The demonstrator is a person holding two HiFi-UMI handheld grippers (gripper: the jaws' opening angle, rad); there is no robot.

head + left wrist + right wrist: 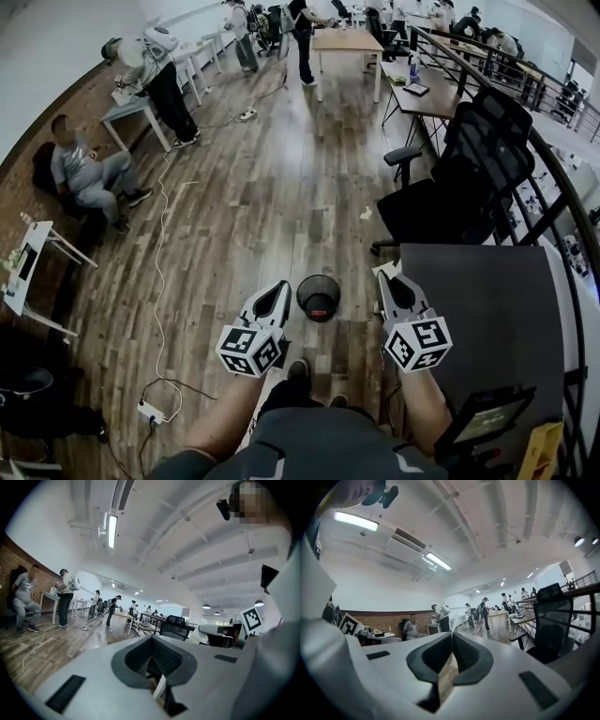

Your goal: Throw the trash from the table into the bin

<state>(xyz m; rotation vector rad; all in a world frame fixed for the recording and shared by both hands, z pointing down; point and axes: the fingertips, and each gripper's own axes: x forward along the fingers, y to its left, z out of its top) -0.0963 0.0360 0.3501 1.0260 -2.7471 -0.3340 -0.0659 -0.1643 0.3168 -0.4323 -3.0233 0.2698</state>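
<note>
The black mesh bin [319, 297] stands on the wooden floor between my two grippers, with something red and white inside. My left gripper [280, 289] is shut and holds nothing; its jaws meet in the left gripper view [152, 639]. My right gripper [384, 279] is shut beside the dark table's [478, 309] near corner. A white paper scrap [385, 270] sits right at its tip. In the right gripper view a thin white edge rises between the closed jaws [452, 637]. Both grippers point roughly level, above the floor.
A black office chair [459, 187] stands just beyond the table. Another white scrap [366, 214] lies on the floor past the bin. A cable and power strip [150, 410] run along the left. A seated person [89, 173] and others at desks are further off.
</note>
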